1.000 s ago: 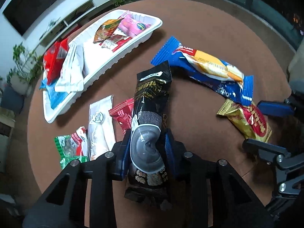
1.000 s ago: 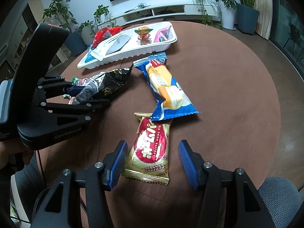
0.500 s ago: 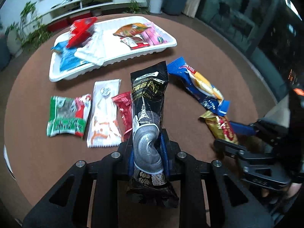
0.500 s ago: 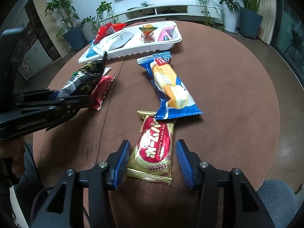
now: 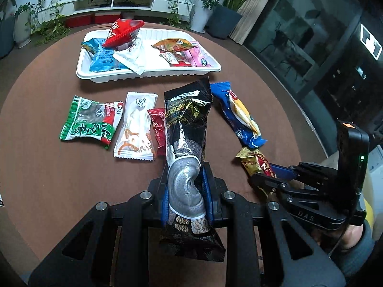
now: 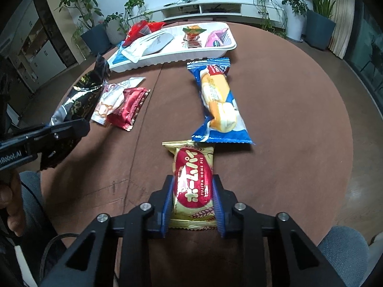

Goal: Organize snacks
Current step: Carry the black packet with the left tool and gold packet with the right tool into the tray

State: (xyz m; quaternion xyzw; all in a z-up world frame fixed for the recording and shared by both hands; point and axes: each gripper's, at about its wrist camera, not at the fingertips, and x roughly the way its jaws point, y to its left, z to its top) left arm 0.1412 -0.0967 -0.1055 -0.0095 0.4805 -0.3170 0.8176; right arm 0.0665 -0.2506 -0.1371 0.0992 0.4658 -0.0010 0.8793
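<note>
My left gripper (image 5: 186, 191) is clamped on the black packet (image 5: 185, 129) – my right gripper (image 6: 192, 199) has just been closing, pads against the gold pie (image 6: 192, 181).

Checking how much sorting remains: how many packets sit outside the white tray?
6. Lying loose: green packet, white packet, small red packet, blue packet. The left gripper holds the black packet; the right gripper's jaws have just been closing on the gold pie packet.
</note>
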